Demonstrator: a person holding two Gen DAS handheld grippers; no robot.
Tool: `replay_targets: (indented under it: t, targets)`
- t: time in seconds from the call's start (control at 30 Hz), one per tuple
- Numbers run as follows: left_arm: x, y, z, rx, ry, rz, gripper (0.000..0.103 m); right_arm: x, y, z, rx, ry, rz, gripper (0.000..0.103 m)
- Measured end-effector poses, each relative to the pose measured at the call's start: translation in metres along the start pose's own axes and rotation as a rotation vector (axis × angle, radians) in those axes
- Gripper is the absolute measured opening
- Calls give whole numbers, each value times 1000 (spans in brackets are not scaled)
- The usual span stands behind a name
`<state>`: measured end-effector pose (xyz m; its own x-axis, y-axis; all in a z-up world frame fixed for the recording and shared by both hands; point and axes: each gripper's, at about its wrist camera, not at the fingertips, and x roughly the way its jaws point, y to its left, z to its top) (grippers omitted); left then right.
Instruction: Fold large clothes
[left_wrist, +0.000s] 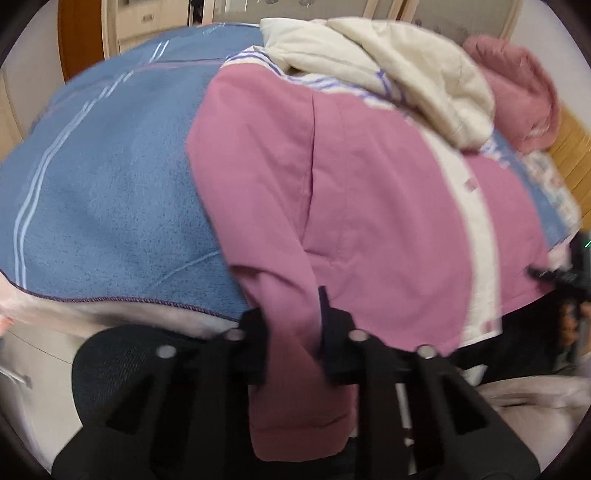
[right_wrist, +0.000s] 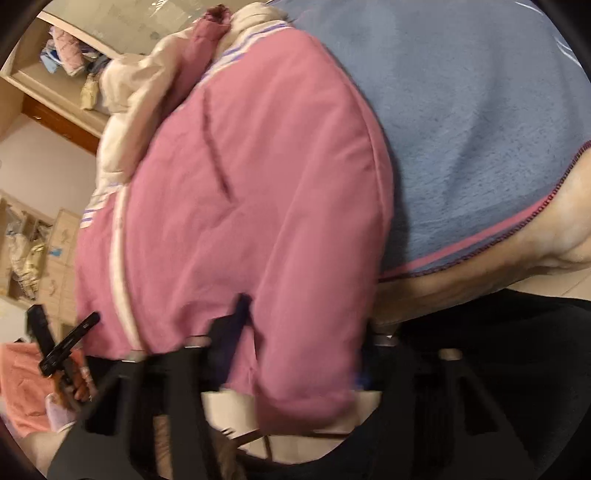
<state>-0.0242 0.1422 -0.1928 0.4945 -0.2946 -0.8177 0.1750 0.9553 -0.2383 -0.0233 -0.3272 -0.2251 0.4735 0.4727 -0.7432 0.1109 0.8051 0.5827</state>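
- Pink jacket (left_wrist: 369, 192) with cream hood (left_wrist: 406, 74) lies spread on a blue blanket (left_wrist: 110, 166) over the bed.
- Left gripper (left_wrist: 293, 332) is clamped on the jacket's left sleeve (left_wrist: 288, 302) at the near edge; cuff hangs below the fingers.
- Right gripper (right_wrist: 295, 343) is pinched on the other sleeve (right_wrist: 303, 350) at the hem.
- Both views are blurred.
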Motion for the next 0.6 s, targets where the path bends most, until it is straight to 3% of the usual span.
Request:
replay_targets:
  t: [0.07, 0.13, 0.2, 0.27, 0.33, 0.4, 0.47, 0.53, 0.6]
  targets:
    - [-17, 1, 7, -14, -24, -92, 14, -15, 13, 3, -44, -4, 118, 18]
    - [-34, -8, 17, 9, -70, -178, 14, -33, 29, 12, -79, -59, 267, 17]
    - [-66, -13, 38, 28, -178, -349, 14, -43, 39, 29, -85, -119, 385, 17]
    - [-88, -11, 67, 36, -267, -449, 14, -50, 54, 61, -97, -170, 482, 17]
    - [-99, -6, 112, 30, -337, -521, 14, -55, 75, 103, -123, -226, 519, 16]
    - [-100, 0, 161, -3, -382, -543, 14, -61, 98, 157, -128, -317, 561, 16]
    - [-93, 11, 211, -48, -423, -512, 15, -60, 116, 218, -83, -409, 572, 16]
    - [-79, 33, 267, -152, -447, -419, 15, -51, 121, 279, 10, -480, 483, 16]
    - [-52, 64, 314, -326, -402, -377, 18, -36, 115, 323, 114, -532, 406, 17]
